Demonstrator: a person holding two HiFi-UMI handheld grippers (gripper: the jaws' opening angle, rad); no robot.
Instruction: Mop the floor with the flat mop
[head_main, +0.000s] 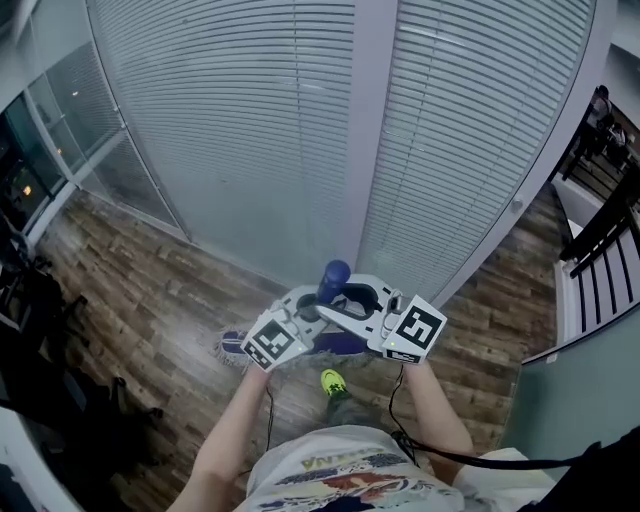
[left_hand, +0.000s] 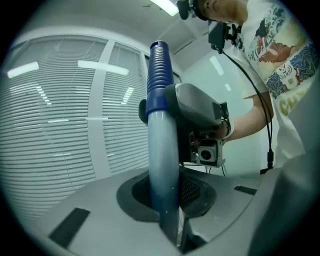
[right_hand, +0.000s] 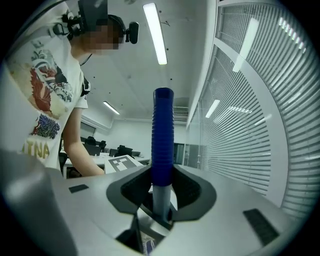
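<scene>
Flat mop (head_main: 345, 345): head flat on the wood floor (head_main: 150, 300), near the slatted blinds (head_main: 250, 120). Mop handle (left_hand: 162, 150) upright, ribbed blue grip on top, gripped by 2 claws: left claw (left_hand: 167, 200) closed on the pale shaft, right claw (right_hand: 161, 200) clamped higher, just under the grip

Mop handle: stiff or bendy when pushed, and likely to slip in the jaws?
Probably stiff: the mop handle looks like a straight, smooth tube. The smooth part may slip or twist in the jaws; the ribbed blue grip should hold better. Fringed mop head may drag.
</scene>
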